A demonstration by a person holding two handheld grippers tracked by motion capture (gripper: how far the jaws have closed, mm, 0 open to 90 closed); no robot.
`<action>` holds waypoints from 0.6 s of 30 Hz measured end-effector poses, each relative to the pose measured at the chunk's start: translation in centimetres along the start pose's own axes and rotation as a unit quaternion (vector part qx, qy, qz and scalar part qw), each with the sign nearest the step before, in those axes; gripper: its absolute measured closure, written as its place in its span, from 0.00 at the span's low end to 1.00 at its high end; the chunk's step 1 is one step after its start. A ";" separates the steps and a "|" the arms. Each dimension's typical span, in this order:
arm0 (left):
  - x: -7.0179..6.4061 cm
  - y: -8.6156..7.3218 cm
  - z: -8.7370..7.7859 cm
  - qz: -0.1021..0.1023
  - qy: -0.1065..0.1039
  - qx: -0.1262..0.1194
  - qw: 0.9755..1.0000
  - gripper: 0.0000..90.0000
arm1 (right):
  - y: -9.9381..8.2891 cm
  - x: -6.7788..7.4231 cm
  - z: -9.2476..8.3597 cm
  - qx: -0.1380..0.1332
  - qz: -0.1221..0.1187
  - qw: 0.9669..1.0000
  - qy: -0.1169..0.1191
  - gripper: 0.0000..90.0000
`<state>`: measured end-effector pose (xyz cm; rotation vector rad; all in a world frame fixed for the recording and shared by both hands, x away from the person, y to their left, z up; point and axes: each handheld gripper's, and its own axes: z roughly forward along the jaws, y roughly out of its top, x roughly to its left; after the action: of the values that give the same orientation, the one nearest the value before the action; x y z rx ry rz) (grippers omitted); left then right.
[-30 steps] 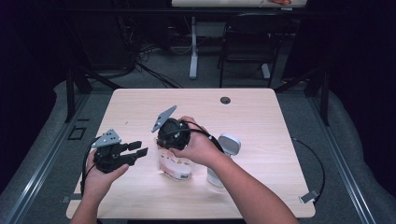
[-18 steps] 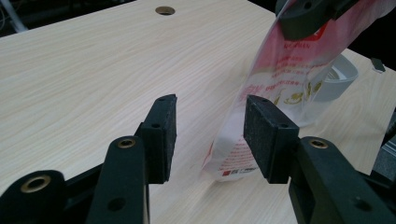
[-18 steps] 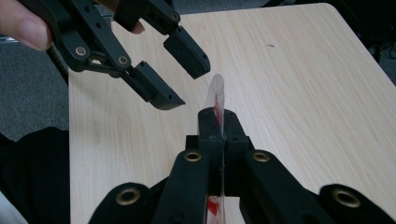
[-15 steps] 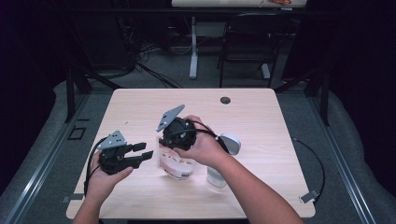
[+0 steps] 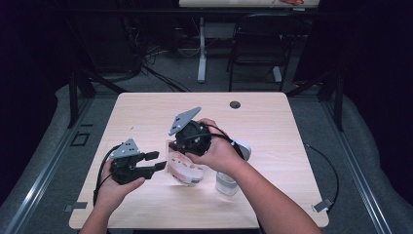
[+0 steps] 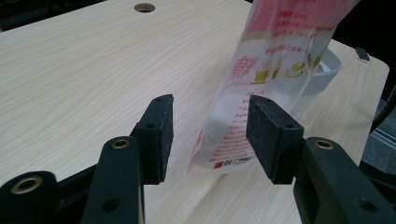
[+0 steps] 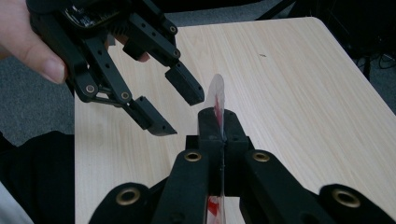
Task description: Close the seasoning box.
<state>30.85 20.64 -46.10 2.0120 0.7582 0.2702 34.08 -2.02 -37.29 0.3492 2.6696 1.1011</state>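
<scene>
A clear plastic bag point(image 5: 183, 169) with red print hangs over the middle of the wooden table point(image 5: 272, 126). My right gripper point(image 7: 218, 125) is shut on its top edge, and the bag point(image 7: 217, 95) sticks out edge-on past the closed pads. Just left of the bag, my left gripper point(image 5: 157, 162) points at it. Its jaws have just been opening. In the left gripper view the bag point(image 6: 266, 84) stands just beyond the gap and neither pad point(image 6: 159, 135) presses on it. My left gripper point(image 7: 180, 112) also appears open in the right gripper view.
A white round container point(image 5: 242, 149) sits behind my right wrist, seen as a white rim point(image 6: 327, 70) behind the bag. A small white cup point(image 5: 226, 184) stands under my right forearm. A cable hole point(image 5: 235, 105) is near the table's far edge.
The left gripper's jaws have spread wider and edged toward the bag. The right gripper has lifted slightly with the bag pinched in it.
</scene>
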 end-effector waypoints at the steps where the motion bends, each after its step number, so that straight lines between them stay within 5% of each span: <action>1: 0.0 0.0 0.0 0.001 0.000 0.000 1.000 0.56 | 0.0 0.0 -0.1 0.001 -0.001 1.000 0.000 1.00; 18: -0.6 0.0 0.8 0.010 -0.023 -0.005 1.000 0.50 | 0.3 0.0 -1.4 -0.015 -0.003 1.000 0.003 1.00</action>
<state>30.74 19.74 -46.47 2.0110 0.7078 0.2387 33.69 -2.70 -36.11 0.3343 2.6543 1.1409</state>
